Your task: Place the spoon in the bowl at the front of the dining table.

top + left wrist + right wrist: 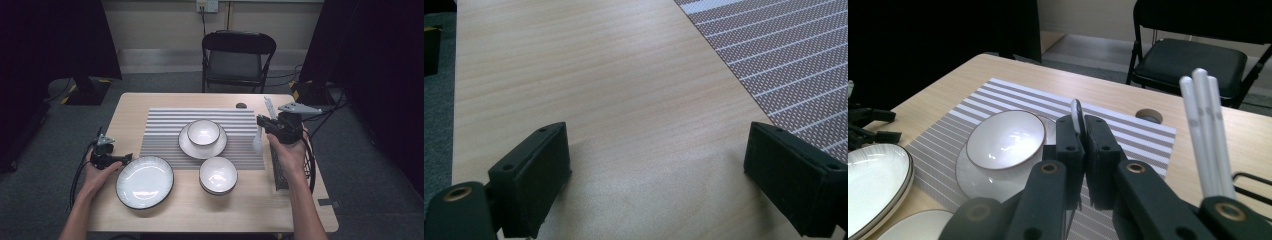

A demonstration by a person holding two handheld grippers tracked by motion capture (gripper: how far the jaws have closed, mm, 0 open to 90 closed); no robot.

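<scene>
My right gripper (262, 122) hangs above the right edge of the striped placemat (165, 135), shut on a white spoon (257, 141) that dangles below the jaws. In the right gripper view the jaws (1084, 130) pinch the spoon's thin edge (1076, 114) between them. A white bowl (203, 132) sits on a saucer (191, 148) on the mat, left of that gripper. My left gripper (126, 159) rests low at the table's left side beside a large white plate (145, 181). Its jaws (659, 165) stand wide open over bare wood.
A second white bowl (218, 175) stands at the mat's front edge. A wire mesh rack (280, 172) lies along the right side under my right forearm. White chopsticks (1205, 130) rise close beside the right gripper. A black folding chair (237, 55) stands behind the table.
</scene>
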